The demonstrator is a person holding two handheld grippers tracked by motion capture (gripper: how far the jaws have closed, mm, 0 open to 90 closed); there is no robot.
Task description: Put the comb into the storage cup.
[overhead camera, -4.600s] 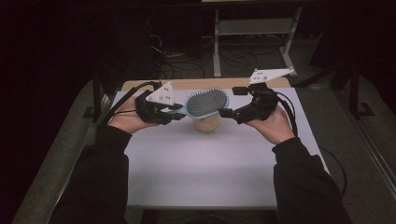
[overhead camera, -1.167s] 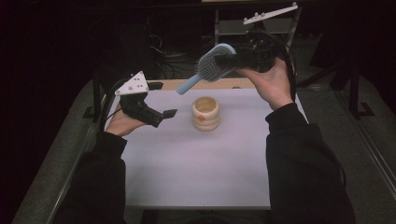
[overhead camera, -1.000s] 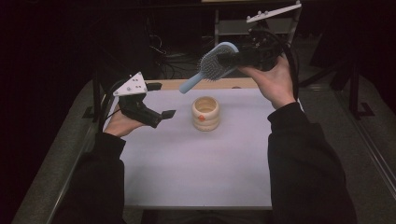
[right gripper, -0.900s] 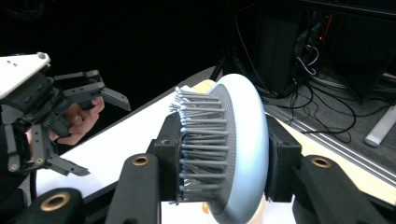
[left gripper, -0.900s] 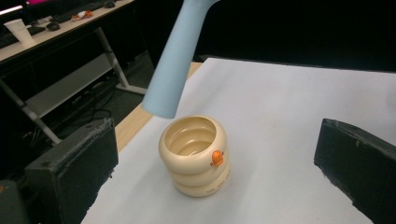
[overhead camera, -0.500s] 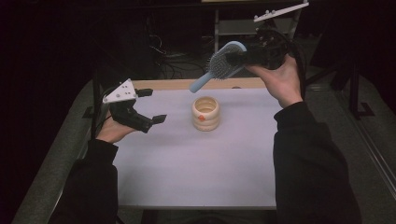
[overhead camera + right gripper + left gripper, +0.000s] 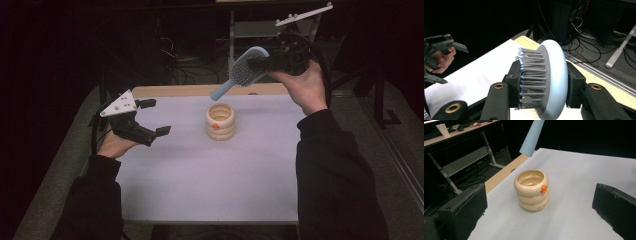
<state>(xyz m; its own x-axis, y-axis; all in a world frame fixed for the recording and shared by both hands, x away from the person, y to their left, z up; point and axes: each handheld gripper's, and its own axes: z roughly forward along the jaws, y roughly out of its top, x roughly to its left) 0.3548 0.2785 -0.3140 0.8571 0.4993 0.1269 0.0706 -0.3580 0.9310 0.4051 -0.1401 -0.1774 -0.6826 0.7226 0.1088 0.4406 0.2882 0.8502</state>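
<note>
Right gripper (image 7: 272, 62) clamps pale-blue oval plastic hairbrush (image 7: 243, 69) aloft; cream ringed ceramic cup (image 7: 220, 121) below it; left gripper (image 7: 154, 117) released, w/ jaws apart.

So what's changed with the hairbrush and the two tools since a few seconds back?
The left tool let go of the hairbrush and drew back to the table's left side, jaws now open. The right tool, shut on the brush head, lifted it off the cream ringed cup and tilted it, handle pointing down toward the cup. The cup stayed put on the white mat.
</note>
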